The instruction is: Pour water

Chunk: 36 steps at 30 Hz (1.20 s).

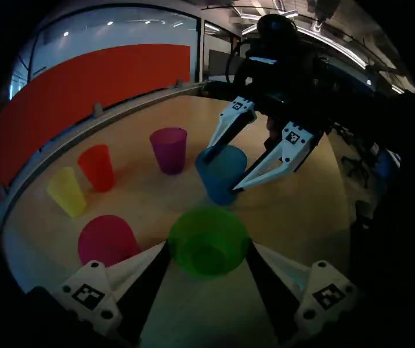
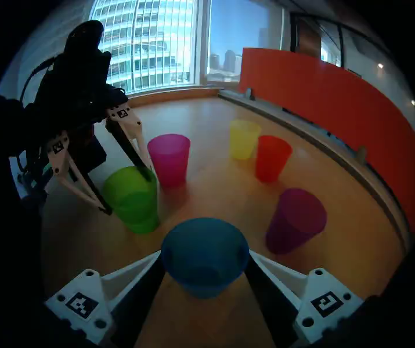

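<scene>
My left gripper [image 1: 207, 248] is shut on a green cup [image 1: 208, 232], one finger pressing each side; the cup is upright with its mouth towards me. In the right gripper view the same green cup [image 2: 130, 200] sits between the left gripper's [image 2: 129, 191] two white fingers. My right gripper [image 2: 204, 256] is shut on a blue cup [image 2: 205, 249], also upright. From the left gripper view, the blue cup [image 1: 222, 173] stands just beyond the green one, held by the right gripper [image 1: 223, 168]. I cannot tell whether either cup holds water.
On the wooden table [image 1: 300, 209] stand a purple cup [image 1: 169, 149], an orange cup [image 1: 97, 167], a yellow cup [image 1: 67, 191] and a pink cup [image 1: 107, 239]. A low rail and an orange wall [image 1: 91, 81] bound the table's far side. Windows [image 2: 149, 40] lie behind the left gripper.
</scene>
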Available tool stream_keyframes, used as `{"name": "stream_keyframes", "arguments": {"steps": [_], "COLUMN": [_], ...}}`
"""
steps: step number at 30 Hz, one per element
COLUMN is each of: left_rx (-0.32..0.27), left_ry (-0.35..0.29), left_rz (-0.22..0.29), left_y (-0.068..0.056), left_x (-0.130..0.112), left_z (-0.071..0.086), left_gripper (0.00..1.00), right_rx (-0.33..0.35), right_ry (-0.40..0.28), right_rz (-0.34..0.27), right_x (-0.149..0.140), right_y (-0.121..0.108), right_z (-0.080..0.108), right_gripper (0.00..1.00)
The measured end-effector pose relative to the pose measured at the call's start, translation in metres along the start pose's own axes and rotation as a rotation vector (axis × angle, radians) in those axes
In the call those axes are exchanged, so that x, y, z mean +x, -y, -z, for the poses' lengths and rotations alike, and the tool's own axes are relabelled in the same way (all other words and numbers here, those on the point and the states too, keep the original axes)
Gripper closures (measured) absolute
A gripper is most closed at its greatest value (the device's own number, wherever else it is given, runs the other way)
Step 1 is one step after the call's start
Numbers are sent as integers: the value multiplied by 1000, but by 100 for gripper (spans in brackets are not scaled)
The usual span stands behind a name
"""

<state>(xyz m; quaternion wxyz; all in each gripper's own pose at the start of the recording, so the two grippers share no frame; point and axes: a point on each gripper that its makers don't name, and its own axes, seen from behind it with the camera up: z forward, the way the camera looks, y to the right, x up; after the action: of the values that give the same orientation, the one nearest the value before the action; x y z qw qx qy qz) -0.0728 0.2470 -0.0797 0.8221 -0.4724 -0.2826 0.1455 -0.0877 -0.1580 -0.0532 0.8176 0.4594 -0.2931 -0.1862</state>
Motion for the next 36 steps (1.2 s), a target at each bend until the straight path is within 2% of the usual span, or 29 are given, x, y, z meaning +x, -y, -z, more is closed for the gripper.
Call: {"name": "stream_keyframes", "arguments": {"steps": [14,24,36], "left_rx": [-13,-11,23], "left_ry": [-8,-3,13], "left_rz": [34,42,49], "left_y": [-2,-1,5], "left_x": [4,0,-15], "left_z": [1,1,9], "left_gripper": [7,6,6], "right_rx": [-12,-14,-39], "right_ry": [21,31,28], "right_rz": [-14,-23,-44], "right_x": [-10,-15,-25], "right_y": [-2,0,0], "right_z": [3,4,14], "right_gripper": [8,0,0]}}
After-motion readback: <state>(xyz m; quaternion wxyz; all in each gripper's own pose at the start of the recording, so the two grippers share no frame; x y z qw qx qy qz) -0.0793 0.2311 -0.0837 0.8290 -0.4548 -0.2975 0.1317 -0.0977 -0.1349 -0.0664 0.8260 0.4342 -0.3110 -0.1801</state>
